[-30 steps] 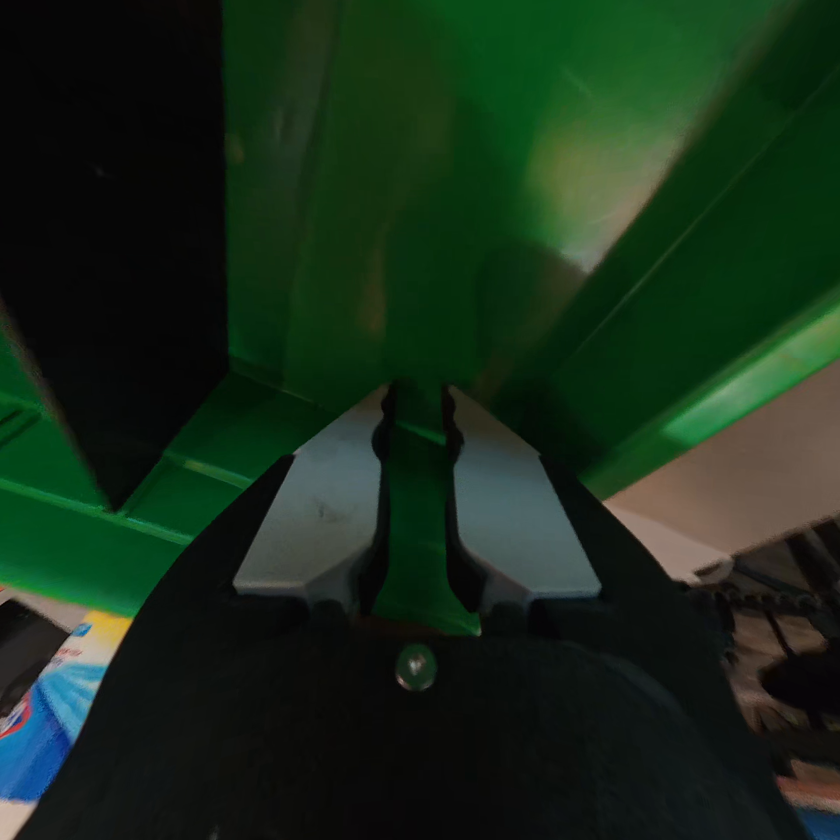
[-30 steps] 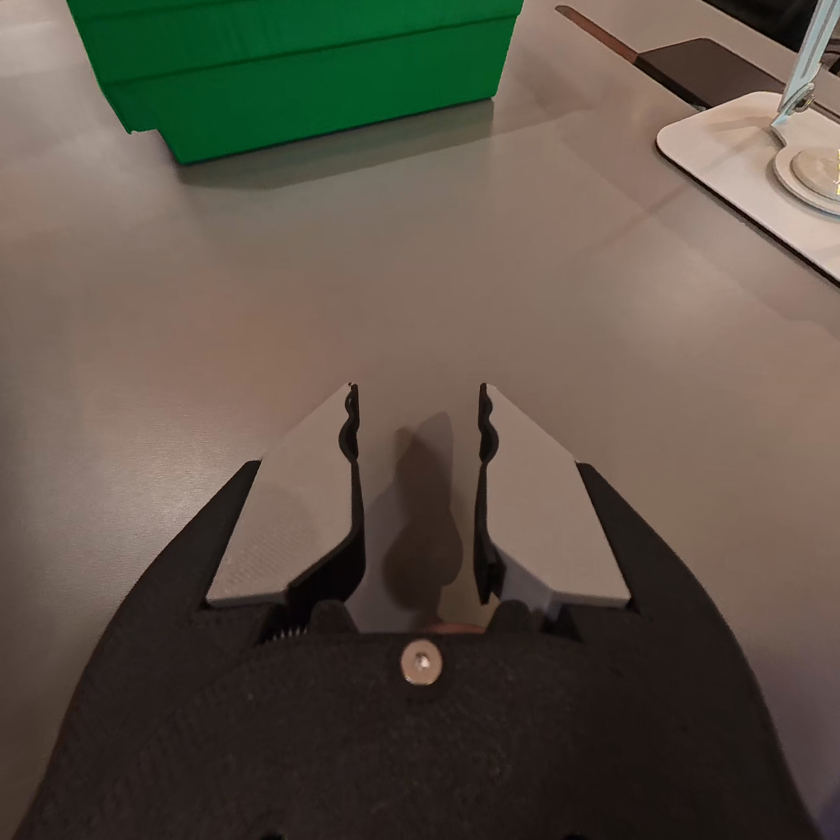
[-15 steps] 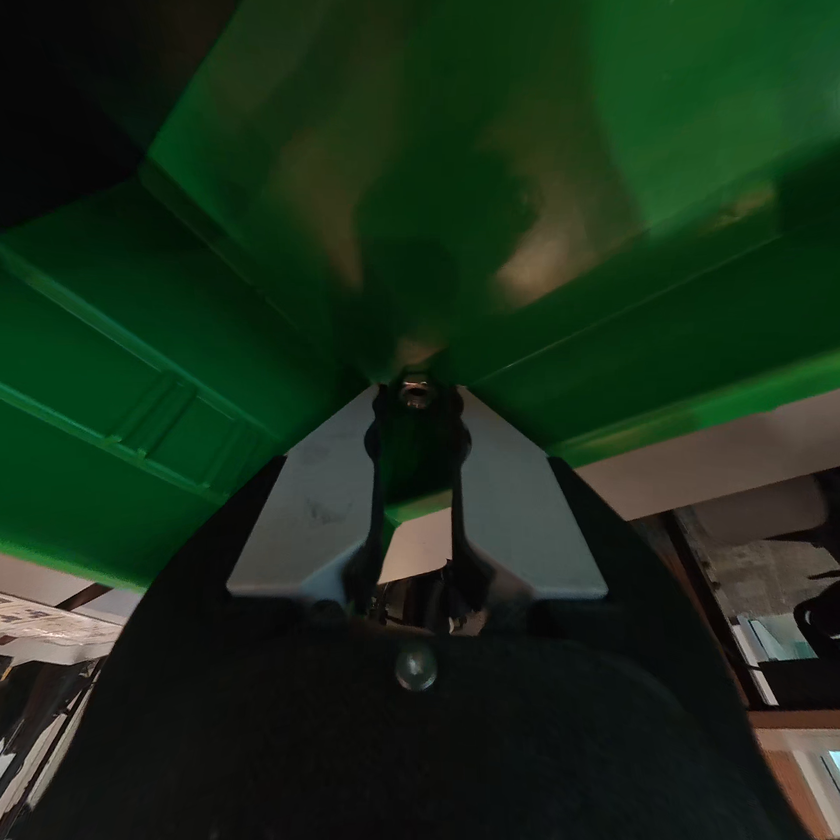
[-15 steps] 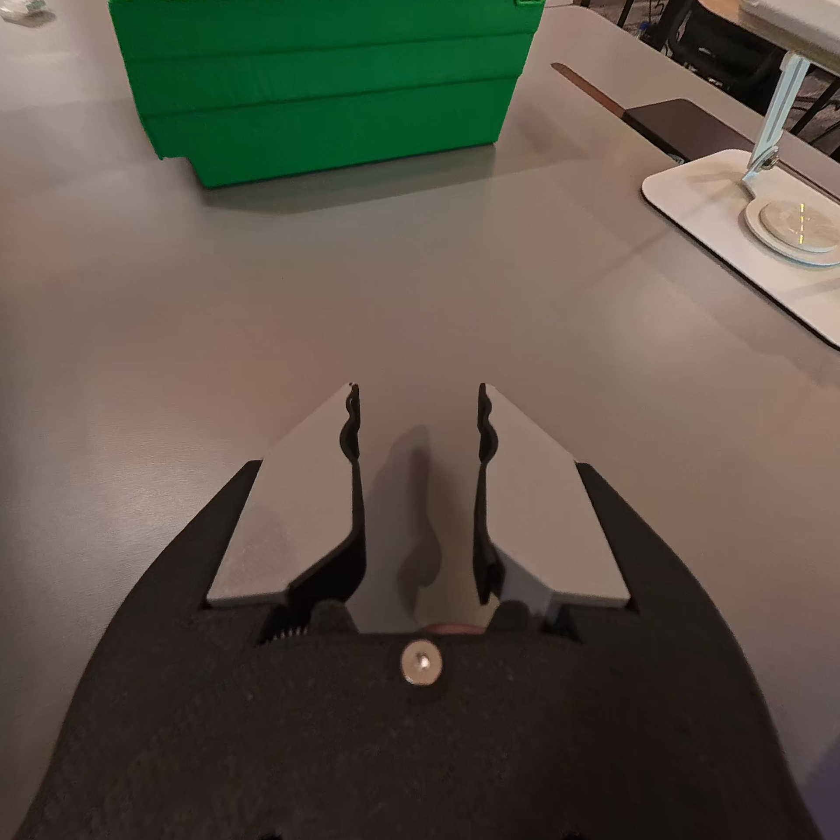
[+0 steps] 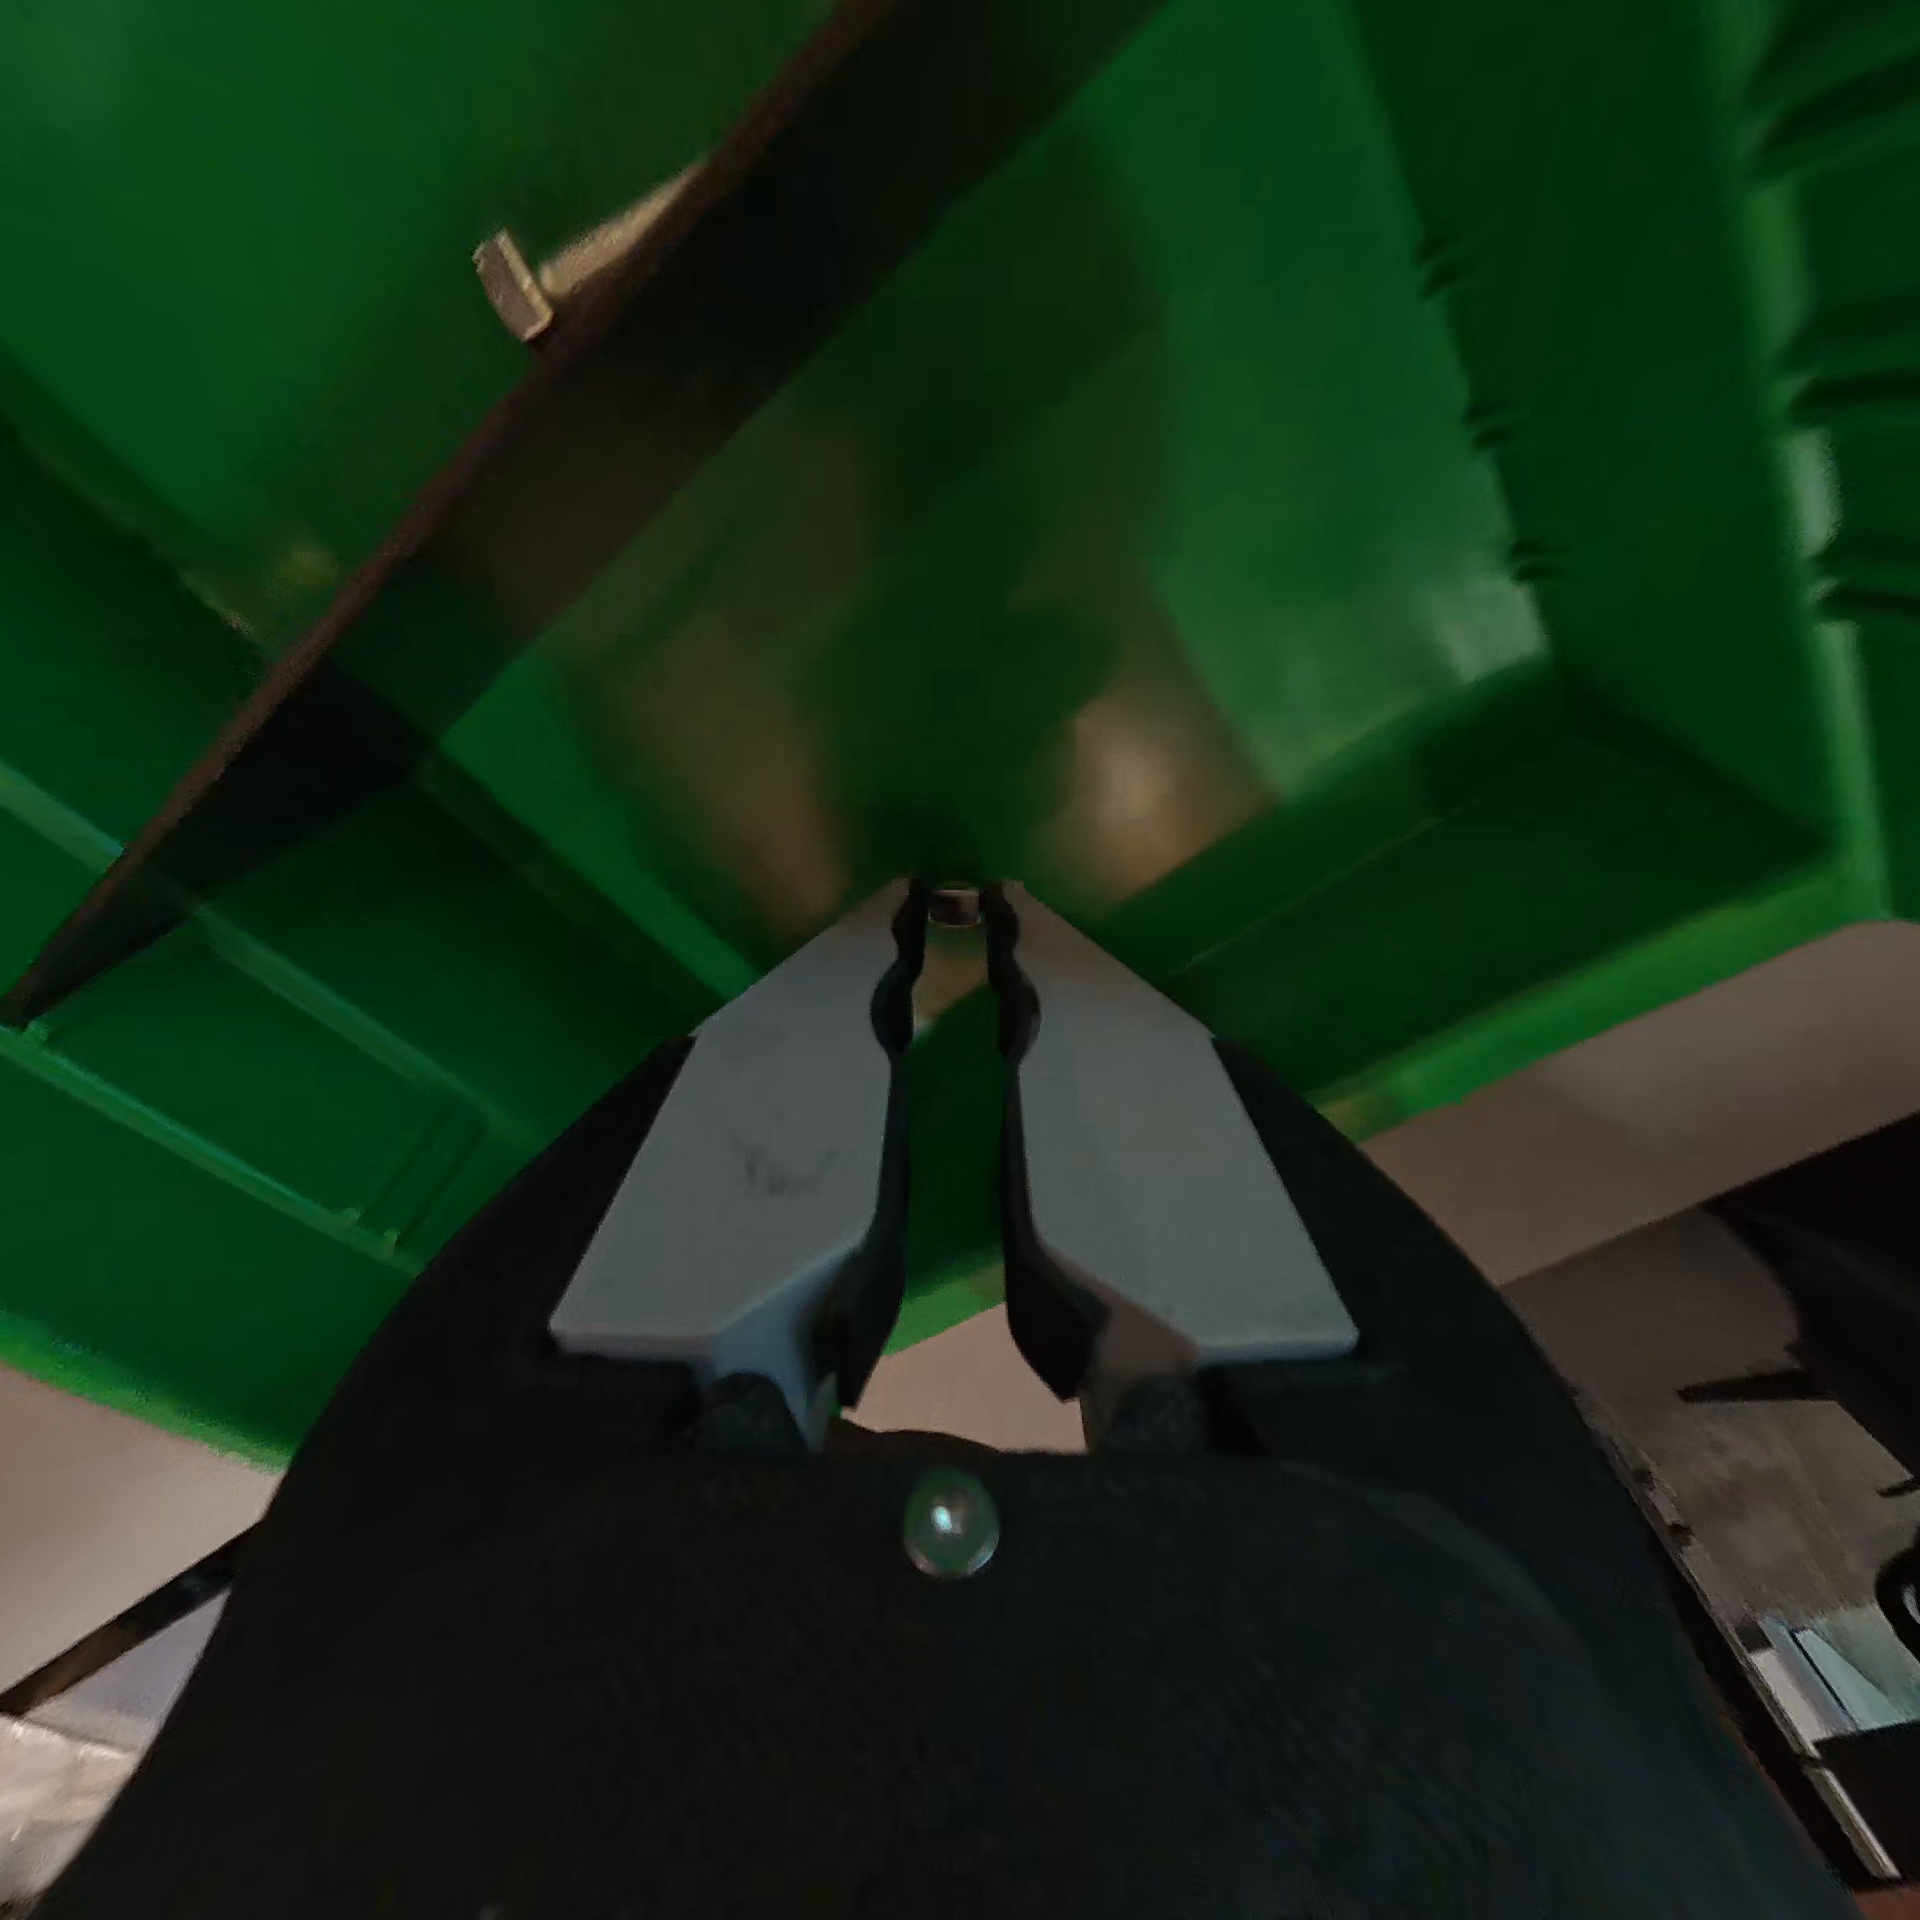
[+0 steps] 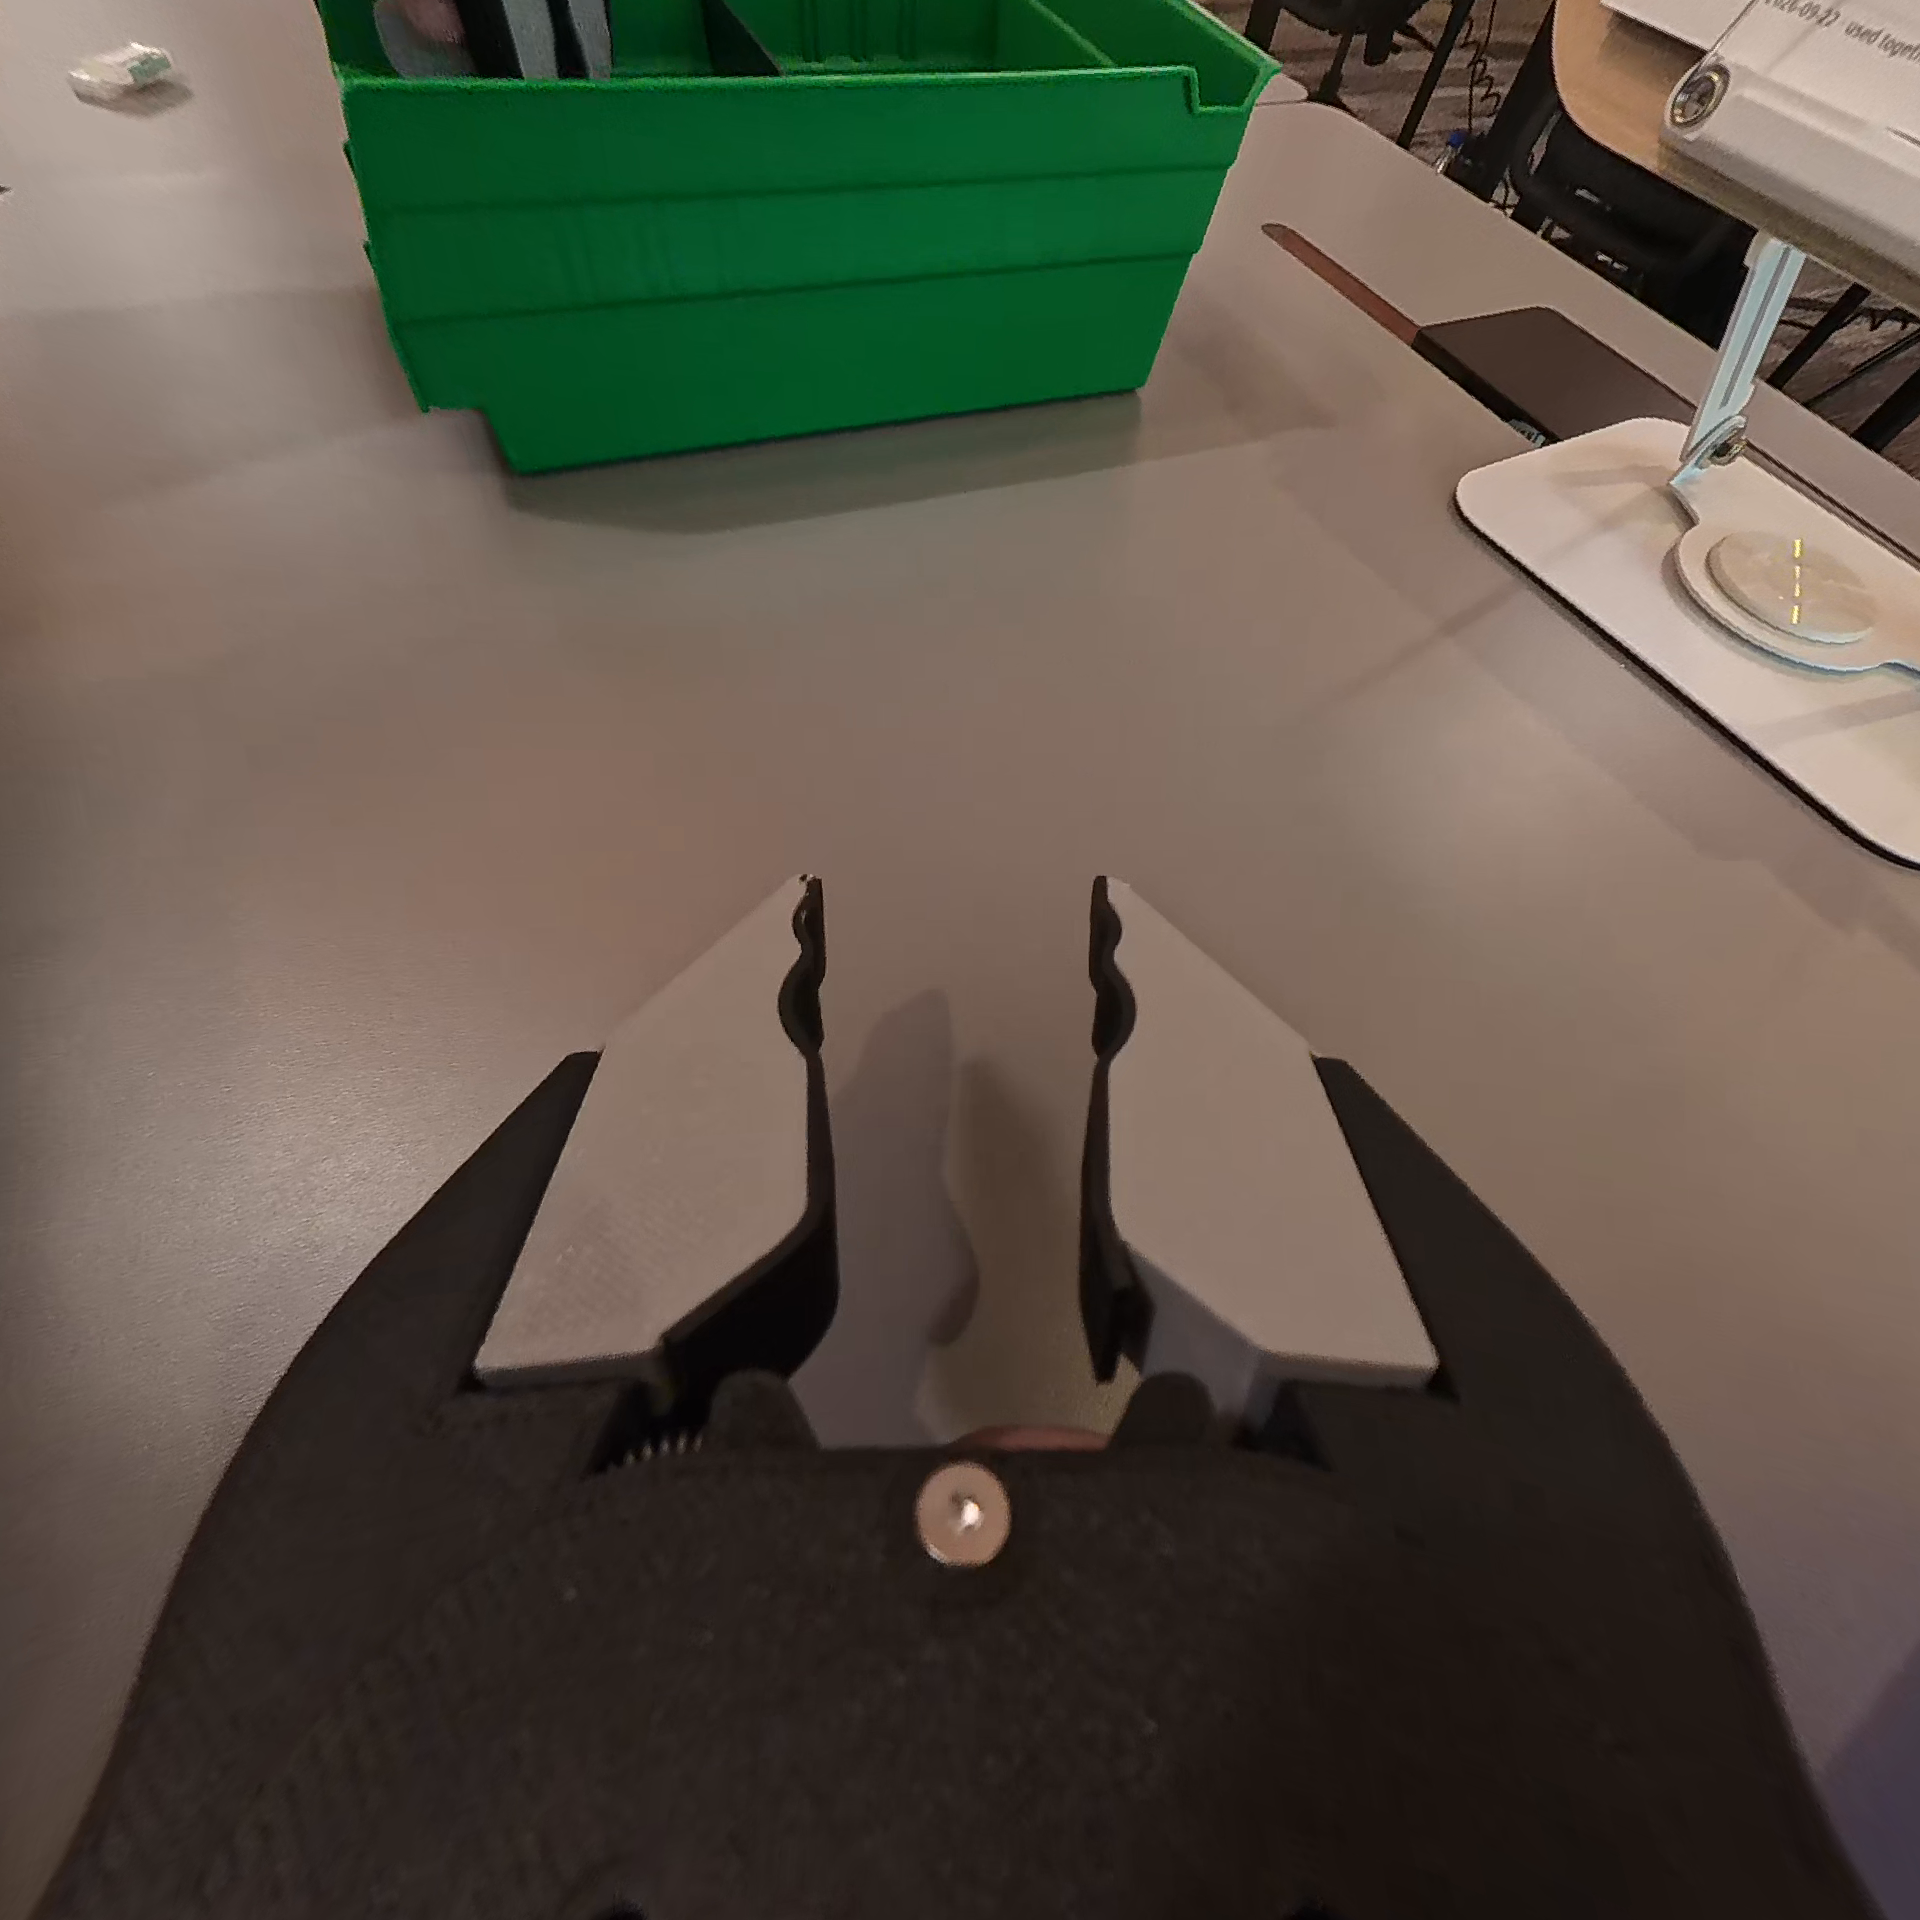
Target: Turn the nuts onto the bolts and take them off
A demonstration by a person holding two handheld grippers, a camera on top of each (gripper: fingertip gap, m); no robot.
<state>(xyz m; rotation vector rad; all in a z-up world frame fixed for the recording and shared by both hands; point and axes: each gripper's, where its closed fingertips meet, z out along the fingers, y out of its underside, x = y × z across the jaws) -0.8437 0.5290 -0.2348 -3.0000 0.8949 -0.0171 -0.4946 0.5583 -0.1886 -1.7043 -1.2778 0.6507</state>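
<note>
Left gripper (image 5: 954, 906) pinches a small nut (image 5: 954, 902) inside the green bin (image 5: 1351, 364), blurry; right gripper (image 6: 954, 904) gapes empty over the table (image 6: 416, 727).

A smooth grey counter (image 6: 727, 675) fills the view under soft light; a white lamp base (image 6: 1621, 561) sits at its right edge; chair legs (image 6: 1351, 62) stand beyond.

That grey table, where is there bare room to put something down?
The widest free patch of the grey table lies between the open right gripper and the green bin; bare surface also runs left of the bin. The right edge is crowded by a white lamp base. Inside the bin, the left gripper pinches a small nut, so room is tight.
</note>
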